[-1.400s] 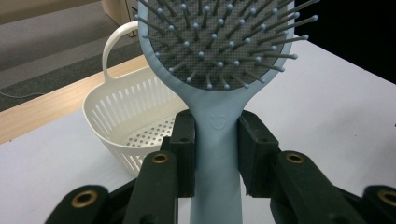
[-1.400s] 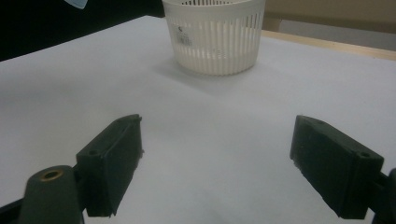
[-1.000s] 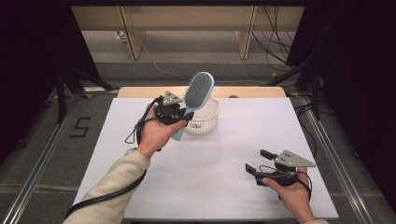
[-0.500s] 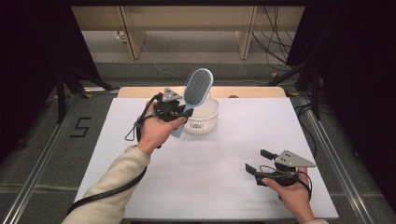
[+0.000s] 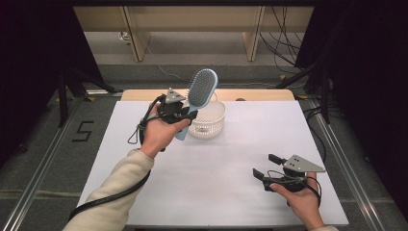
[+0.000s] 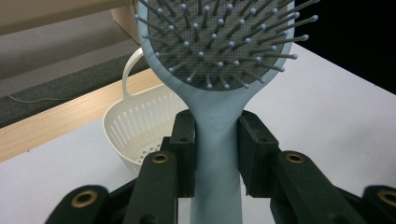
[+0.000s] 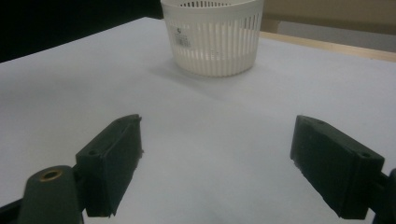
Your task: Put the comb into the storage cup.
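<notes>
Carefully, your left hand-held gripper (image 5: 185, 113) clamps the hairbrush (image 6: 219, 70) handle above the basket (image 5: 208, 119) (right hand-held gripper (image 7: 215, 163) is wide open, empty), so a tilted release may tip the basket over.

Left tool (image 5: 188, 113) clamped, right tool (image 5: 264, 166) agape

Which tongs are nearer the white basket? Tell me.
Left. The left tongs hold the blue hairbrush right beside the white basket. The right tongs sit open, well away toward the table's near right corner.
</notes>
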Demonstrator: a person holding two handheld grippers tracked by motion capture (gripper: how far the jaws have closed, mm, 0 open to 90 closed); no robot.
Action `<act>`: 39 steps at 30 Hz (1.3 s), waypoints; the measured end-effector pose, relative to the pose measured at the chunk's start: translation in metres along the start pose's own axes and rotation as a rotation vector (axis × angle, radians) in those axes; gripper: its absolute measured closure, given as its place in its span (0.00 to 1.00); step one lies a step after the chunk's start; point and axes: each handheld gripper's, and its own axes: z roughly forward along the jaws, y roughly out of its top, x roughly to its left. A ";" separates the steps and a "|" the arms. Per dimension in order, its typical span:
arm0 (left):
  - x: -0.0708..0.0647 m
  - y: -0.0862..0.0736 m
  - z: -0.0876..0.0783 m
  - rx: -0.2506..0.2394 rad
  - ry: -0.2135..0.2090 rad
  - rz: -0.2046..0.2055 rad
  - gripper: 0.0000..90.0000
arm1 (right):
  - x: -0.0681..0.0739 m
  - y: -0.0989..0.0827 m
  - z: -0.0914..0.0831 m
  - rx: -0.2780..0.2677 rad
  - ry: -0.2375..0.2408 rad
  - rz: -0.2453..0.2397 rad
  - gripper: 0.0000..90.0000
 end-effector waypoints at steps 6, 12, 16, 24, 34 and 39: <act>0.000 0.001 0.002 -0.005 -0.002 -0.005 0.77 | 0.000 0.000 0.000 -0.005 -0.004 0.000 0.19; 0.002 0.003 0.001 -0.007 0.004 0.001 0.77 | -0.001 0.000 0.000 -0.003 -0.006 0.001 0.19; 0.003 0.004 0.000 -0.010 0.005 0.000 0.77 | -0.001 0.000 0.000 -0.005 -0.008 0.002 0.19; 0.003 0.006 -0.001 -0.024 0.004 -0.001 0.77 | -0.001 0.000 0.000 -0.008 0.003 0.004 0.19; 0.008 0.010 -0.001 -0.021 0.018 0.002 0.77 | 0.001 0.000 0.002 -0.012 0.008 -0.003 0.18; 0.010 0.012 0.000 -0.034 0.017 -0.006 0.77 | 0.000 0.000 0.002 -0.015 0.007 -0.004 0.18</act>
